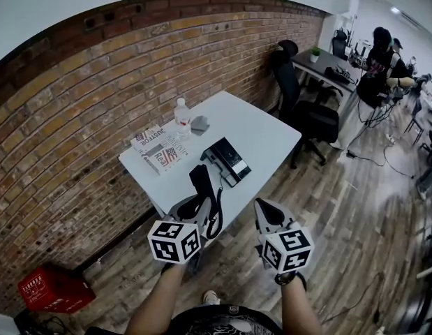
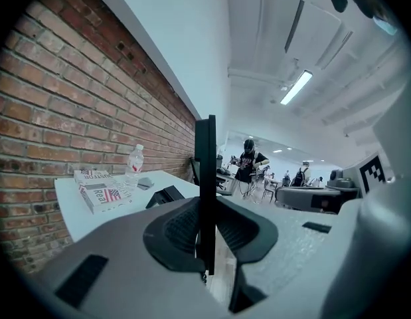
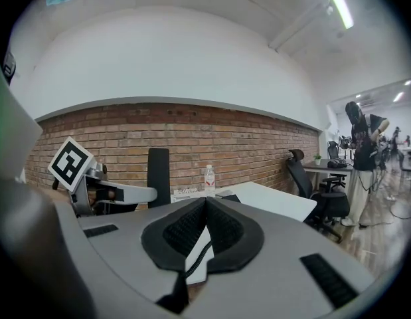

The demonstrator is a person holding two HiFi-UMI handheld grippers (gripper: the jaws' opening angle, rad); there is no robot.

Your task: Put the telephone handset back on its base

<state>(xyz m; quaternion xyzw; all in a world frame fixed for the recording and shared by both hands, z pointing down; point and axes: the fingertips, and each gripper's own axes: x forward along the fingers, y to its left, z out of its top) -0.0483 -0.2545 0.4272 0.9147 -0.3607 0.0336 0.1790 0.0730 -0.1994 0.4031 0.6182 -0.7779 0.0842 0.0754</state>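
Observation:
The black telephone handset [image 1: 200,181] stands upright above the table's near edge, with my left gripper [image 1: 199,208] shut on its lower part. In the left gripper view the handset [image 2: 205,171] is a thin dark bar clamped between the pads. Its coiled cord [image 1: 219,208] hangs beside it. The black telephone base [image 1: 227,160] lies on the white table [image 1: 261,135], just beyond the handset. My right gripper [image 1: 263,209] hovers off the table's front edge, to the right of the handset, shut with nothing in it. From the right gripper view, the handset [image 3: 159,177] stands to the left.
A water bottle [image 1: 181,110], a small grey object [image 1: 199,123] and a printed book [image 1: 160,149] lie at the table's far left by the brick wall. Black office chairs [image 1: 310,114] stand right of the table. A person [image 1: 373,72] stands far off; a red crate [image 1: 54,289] sits on the floor.

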